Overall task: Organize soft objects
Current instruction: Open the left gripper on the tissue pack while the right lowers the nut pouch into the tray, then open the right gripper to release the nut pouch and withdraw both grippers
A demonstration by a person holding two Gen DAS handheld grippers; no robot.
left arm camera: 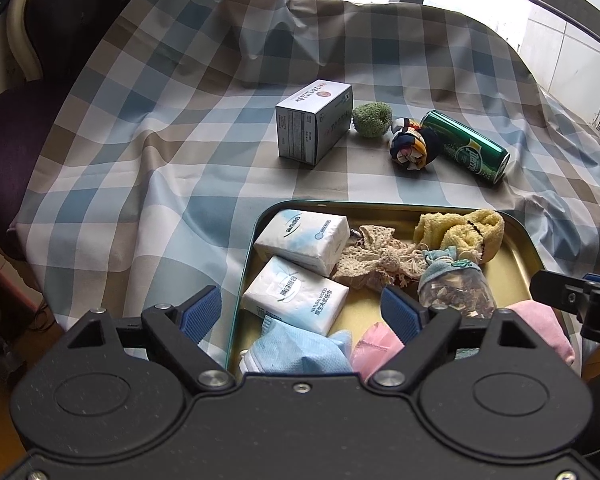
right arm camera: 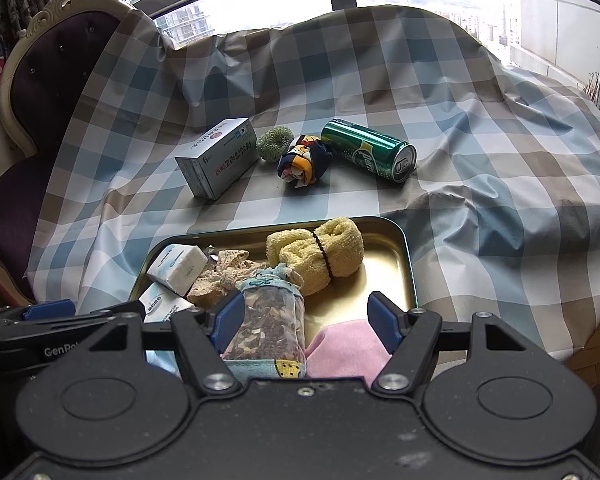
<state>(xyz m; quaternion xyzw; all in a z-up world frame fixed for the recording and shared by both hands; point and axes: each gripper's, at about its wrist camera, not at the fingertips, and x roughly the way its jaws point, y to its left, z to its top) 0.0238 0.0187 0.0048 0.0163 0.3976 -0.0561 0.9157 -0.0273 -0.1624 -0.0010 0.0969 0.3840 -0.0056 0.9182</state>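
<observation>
The left gripper [left arm camera: 306, 311] hangs with its blue-padded jaws parted and gripping nothing, above a white tissue pack [left arm camera: 296, 298] and a blue face mask [left arm camera: 300, 350] in the gold metal tray [left arm camera: 516, 264]. The right gripper [right arm camera: 306, 320] likewise stands released over a clear sachet of dried petals [right arm camera: 266, 332] and a pink cloth [right arm camera: 344, 346] at the tray's near end. Deeper in the tray lie a rolled yellow towel [right arm camera: 320, 254] and beige lace [right arm camera: 228, 270], while beyond it on the checked tablecloth [right arm camera: 480, 200] sit a white box [right arm camera: 218, 158], a green scrubby ball [right arm camera: 274, 142], a knotted colourful scarf [right arm camera: 302, 162] and a green can [right arm camera: 366, 154].
</observation>
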